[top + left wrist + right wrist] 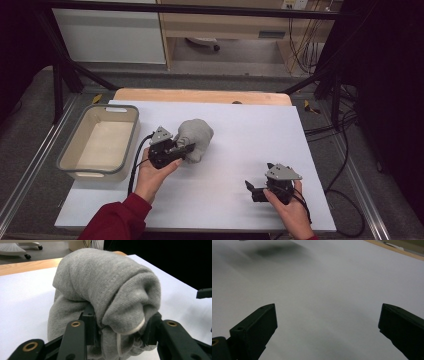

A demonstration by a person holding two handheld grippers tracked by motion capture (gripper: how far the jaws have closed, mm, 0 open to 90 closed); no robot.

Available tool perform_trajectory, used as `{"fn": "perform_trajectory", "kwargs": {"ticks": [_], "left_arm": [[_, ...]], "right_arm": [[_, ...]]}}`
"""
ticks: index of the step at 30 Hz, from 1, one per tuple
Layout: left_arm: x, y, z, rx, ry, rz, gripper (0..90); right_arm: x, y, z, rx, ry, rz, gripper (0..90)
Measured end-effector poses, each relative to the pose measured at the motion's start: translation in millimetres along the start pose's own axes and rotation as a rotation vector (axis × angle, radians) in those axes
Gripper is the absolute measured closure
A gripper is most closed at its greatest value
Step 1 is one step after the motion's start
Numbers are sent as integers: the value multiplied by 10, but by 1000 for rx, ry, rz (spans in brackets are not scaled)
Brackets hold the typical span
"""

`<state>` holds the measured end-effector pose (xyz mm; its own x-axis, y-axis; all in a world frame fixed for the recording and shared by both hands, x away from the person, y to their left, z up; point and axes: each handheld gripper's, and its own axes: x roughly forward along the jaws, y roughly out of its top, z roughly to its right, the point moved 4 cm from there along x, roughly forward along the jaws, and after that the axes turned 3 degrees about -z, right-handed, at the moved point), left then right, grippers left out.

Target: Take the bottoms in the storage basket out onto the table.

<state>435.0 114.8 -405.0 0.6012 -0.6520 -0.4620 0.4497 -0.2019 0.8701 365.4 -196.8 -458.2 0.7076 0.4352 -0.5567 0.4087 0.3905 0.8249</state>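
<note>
While the left tongs (186, 149) clamp the near end of the grey rolled cloth bundle (196, 136), which sits on the white desk (250, 135) just right of the beige bin (80, 165), the step in hand looks like lifting the bundle and carrying it to that bin. From the left gripper view the jaws pinch a fold of knit fabric (125, 322) near a thin white band, so the hold is on loose layers; a deeper bite would likely serve better before lifting, or the roll may unfurl. Raising it high enough to pass over the bin's rim seems wise. The right tongs (255, 191) stand wide open and empty over bare desk, well apart from the bundle
</note>
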Motion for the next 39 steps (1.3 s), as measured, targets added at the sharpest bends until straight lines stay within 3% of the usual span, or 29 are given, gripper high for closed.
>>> {"fn": "perform_trajectory", "kwargs": {"ticks": [39], "left_arm": [[138, -84, 268, 42, -57, -46, 563]], "right_arm": [[-4, 2, -3, -6, 0, 0, 23]]}}
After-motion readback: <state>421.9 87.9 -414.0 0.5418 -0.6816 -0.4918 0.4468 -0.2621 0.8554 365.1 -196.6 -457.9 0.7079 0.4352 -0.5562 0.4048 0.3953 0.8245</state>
